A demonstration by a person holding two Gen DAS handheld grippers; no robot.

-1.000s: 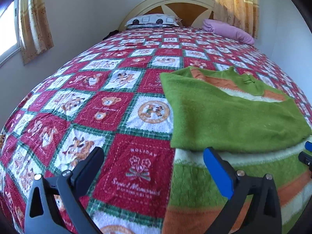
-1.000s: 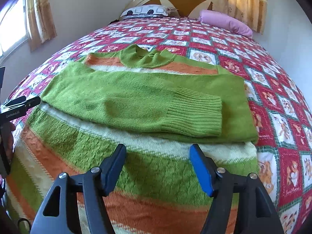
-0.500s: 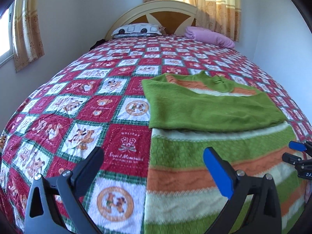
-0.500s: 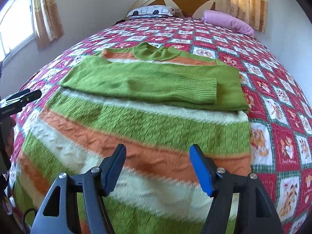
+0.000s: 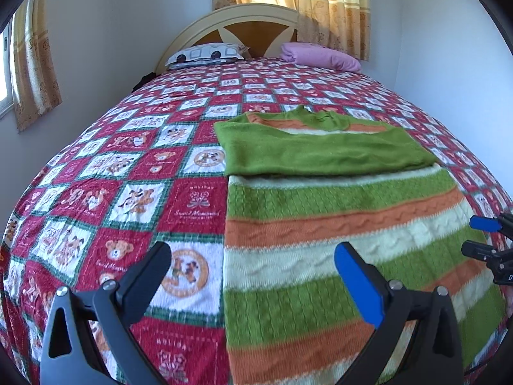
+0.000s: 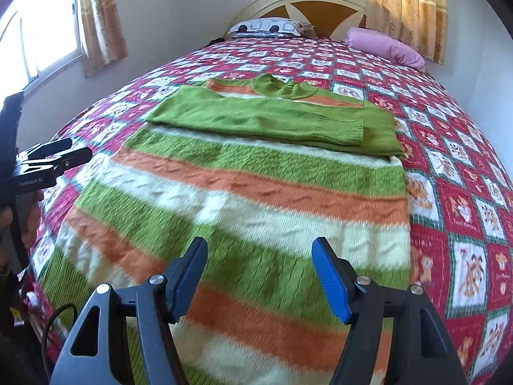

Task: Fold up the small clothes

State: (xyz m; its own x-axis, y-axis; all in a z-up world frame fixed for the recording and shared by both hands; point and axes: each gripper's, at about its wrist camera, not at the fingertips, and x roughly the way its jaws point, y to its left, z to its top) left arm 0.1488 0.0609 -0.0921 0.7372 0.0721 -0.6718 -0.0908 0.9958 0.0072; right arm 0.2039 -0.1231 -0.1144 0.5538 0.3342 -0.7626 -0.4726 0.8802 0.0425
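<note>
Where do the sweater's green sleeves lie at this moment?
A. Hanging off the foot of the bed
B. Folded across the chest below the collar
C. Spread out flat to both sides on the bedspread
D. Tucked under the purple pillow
B: on the sweater, both sleeves lie folded across the chest, one ribbed cuff on top near the right edge.

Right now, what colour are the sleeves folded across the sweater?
Plain green sleeves, clearest in the right wrist view.

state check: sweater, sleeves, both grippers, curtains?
striped sweater: flat on the quilt, body unfolded
sleeves: folded across the chest
left gripper: open, empty
right gripper: open, empty
curtains: drawn
</note>
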